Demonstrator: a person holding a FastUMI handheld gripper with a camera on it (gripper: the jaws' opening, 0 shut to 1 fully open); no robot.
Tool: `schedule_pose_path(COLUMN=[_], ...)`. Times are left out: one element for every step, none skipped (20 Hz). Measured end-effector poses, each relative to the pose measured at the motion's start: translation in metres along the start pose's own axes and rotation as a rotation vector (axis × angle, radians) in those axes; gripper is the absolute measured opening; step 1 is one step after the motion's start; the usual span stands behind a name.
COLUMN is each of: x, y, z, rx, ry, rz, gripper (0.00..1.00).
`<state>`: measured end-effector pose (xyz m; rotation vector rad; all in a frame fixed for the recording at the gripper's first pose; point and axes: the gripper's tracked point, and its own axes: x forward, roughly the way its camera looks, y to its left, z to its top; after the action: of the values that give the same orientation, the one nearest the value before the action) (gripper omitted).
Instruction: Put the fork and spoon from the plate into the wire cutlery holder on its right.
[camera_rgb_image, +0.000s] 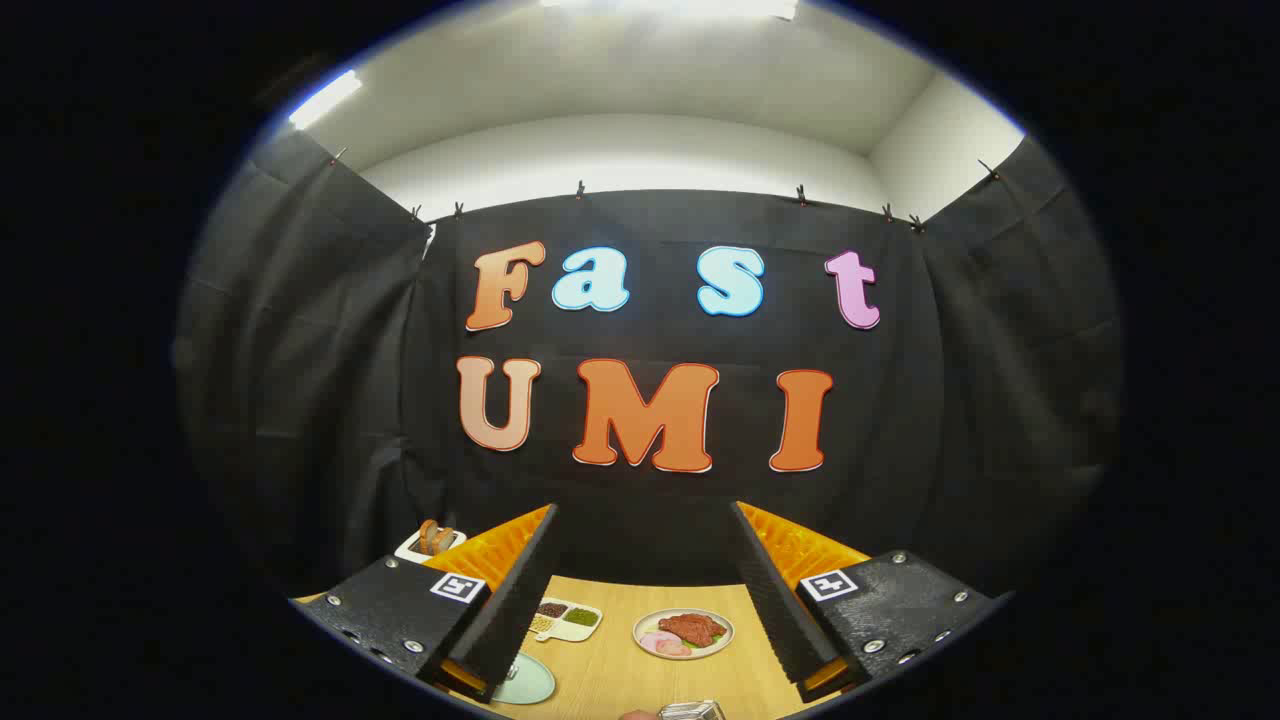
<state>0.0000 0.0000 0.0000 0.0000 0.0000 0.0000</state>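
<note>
Gripper (645, 590) spread wide; wire holder (692, 711) lies between fingers.

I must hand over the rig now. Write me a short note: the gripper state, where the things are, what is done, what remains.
Hand-held gripper: open, holding nothing, raised above the wooden table and facing the wall.
Between the fingers: a plate of food and a divided dish. By the left finger, a pale green plate. A metal object shows nearest the camera; whether it is the holder I cannot tell.
Fork and spoon: not located. Nothing visibly done; both remain to be moved.
</note>
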Motion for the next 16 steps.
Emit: schedule_pose_path(x=[0.001, -0.001, 0.000, 0.002, 0.001, 0.000, 0.003, 0.003, 0.005, 0.005, 0.005, 0.007, 0.009, 0.010, 0.011, 0.012], y=[0.002, 0.005, 0.006, 0.011, 0.016, 0.022, 0.024, 0.024, 0.027, 0.031, 0.034, 0.037, 0.041, 0.049, 0.058, 0.066], z=[-0.001, -0.001, -0.003, -0.005, -0.008, -0.009, -0.010, -0.010, -0.009, -0.010, -0.011, -0.012, -0.017, -0.023, -0.030, -0.039], rx=[0.006, 0.009, 0.012, 0.023, 0.042, 0.056, 0.055, 0.049, 0.041, 0.037, 0.034, 0.032, 0.029, 0.027, 0.030, 0.034], ry=[0.004, 0.009, 0.016, 0.024, 0.035, 0.041, 0.046, 0.045, 0.045, 0.046, 0.049, 0.055, 0.067, 0.084, 0.106, 0.129], rz=[0.006, 0.010, 0.012, 0.022, 0.037, 0.049, 0.047, 0.048, 0.046, 0.045, 0.044, 0.042, 0.044, 0.052, 0.069, 0.078], gripper=[0.99, 0.98, 0.98, 0.98, 0.98, 0.98, 0.99, 0.98, 0.98, 0.98, 0.98, 0.98, 0.98, 0.98, 0.99, 0.98])
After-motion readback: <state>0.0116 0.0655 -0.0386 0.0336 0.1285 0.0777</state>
